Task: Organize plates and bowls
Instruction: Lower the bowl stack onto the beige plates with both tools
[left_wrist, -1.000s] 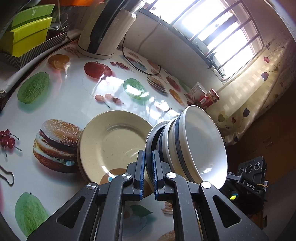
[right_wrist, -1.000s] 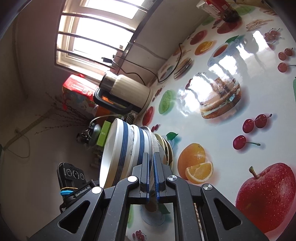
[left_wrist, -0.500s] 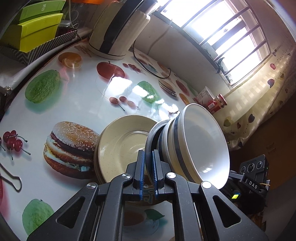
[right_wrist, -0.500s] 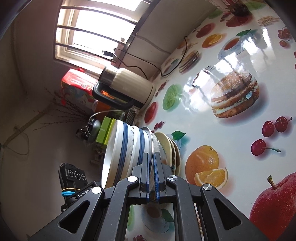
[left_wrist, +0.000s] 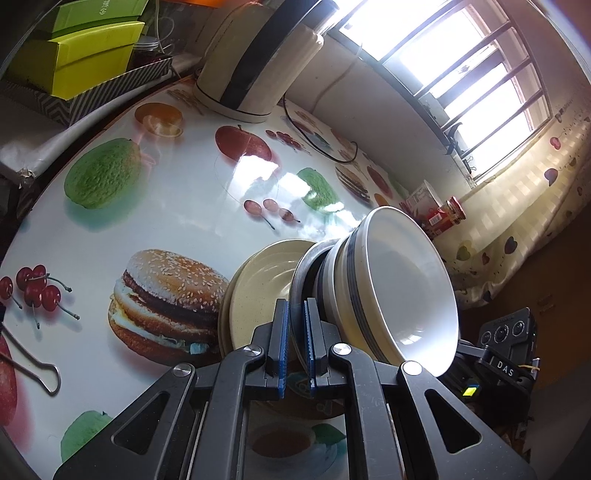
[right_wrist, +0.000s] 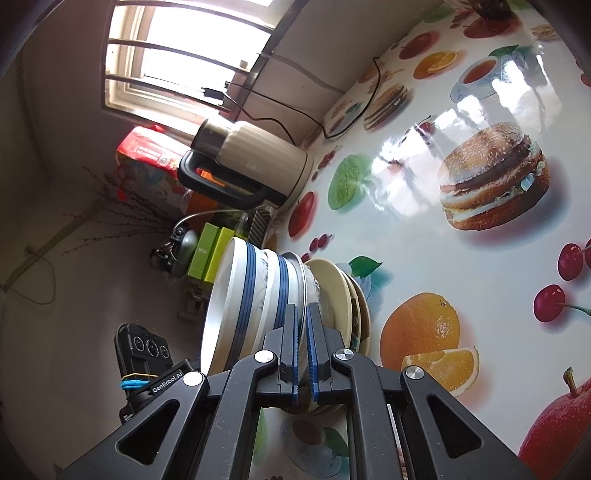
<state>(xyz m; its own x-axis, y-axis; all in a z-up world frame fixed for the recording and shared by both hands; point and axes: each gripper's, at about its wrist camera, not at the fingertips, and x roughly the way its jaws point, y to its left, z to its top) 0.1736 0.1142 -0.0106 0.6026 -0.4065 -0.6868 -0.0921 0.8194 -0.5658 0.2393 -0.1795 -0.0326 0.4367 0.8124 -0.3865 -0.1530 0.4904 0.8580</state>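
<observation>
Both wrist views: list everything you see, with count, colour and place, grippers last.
Bowls: two, white with blue bands, nested on the metal plate.
Metal plate: one, silver, rim clamped by both grippers.
Beige plates: at least two, stacked on the table.
Table: one, glossy white with food prints.
Kettle: one, cream with black handle, table's far edge.
Green boxes: two, beside the kettle.
Binder clip: one, metal, near table edge.
Red jar: one, by the window.
Left gripper: black, blue pads.
Right gripper: same.
</observation>
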